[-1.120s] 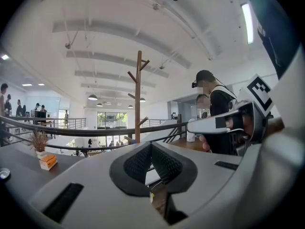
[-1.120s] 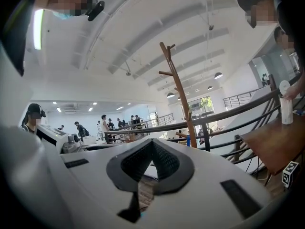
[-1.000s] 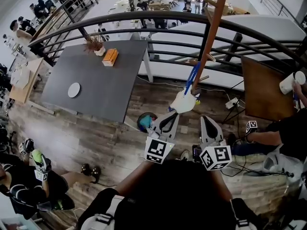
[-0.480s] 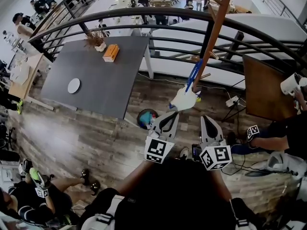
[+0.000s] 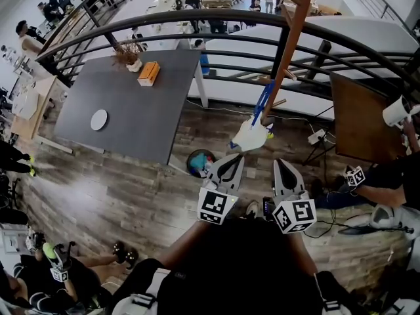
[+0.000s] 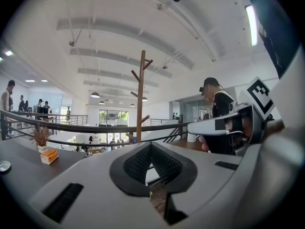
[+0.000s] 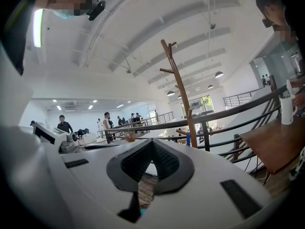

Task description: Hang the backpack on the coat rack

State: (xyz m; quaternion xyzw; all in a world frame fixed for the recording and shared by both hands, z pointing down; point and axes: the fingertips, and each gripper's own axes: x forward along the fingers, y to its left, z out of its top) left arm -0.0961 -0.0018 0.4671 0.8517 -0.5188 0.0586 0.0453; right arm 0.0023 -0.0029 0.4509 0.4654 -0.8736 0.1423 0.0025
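Note:
The coat rack [image 5: 289, 42] is a brown wooden pole with short pegs, standing on the wood floor by the railing. The white backpack [image 5: 251, 137] lies at its foot, with a blue strap [image 5: 264, 103] running up along the pole. My left gripper [image 5: 234, 156] and right gripper [image 5: 281, 162] hover side by side just short of the backpack, both shut with nothing in them. In the left gripper view the coat rack [image 6: 140, 95] rises beyond the left gripper [image 6: 151, 146]. The right gripper view has the coat rack [image 7: 181, 95] right of centre, past the right gripper [image 7: 152, 142].
A curved black railing [image 5: 216, 18] runs behind the rack. A grey table [image 5: 131, 110] at the left carries an orange box [image 5: 149, 74] and a plant [image 5: 129, 58]. A brown table [image 5: 357, 120] and a seated person [image 5: 387, 182] are at the right. A teal round object [image 5: 198, 164] lies near the left gripper.
Both grippers stay where they were, shut. The backpack has not moved. People at the left edge have shifted, and the seated person's gripper at the right moved slightly.

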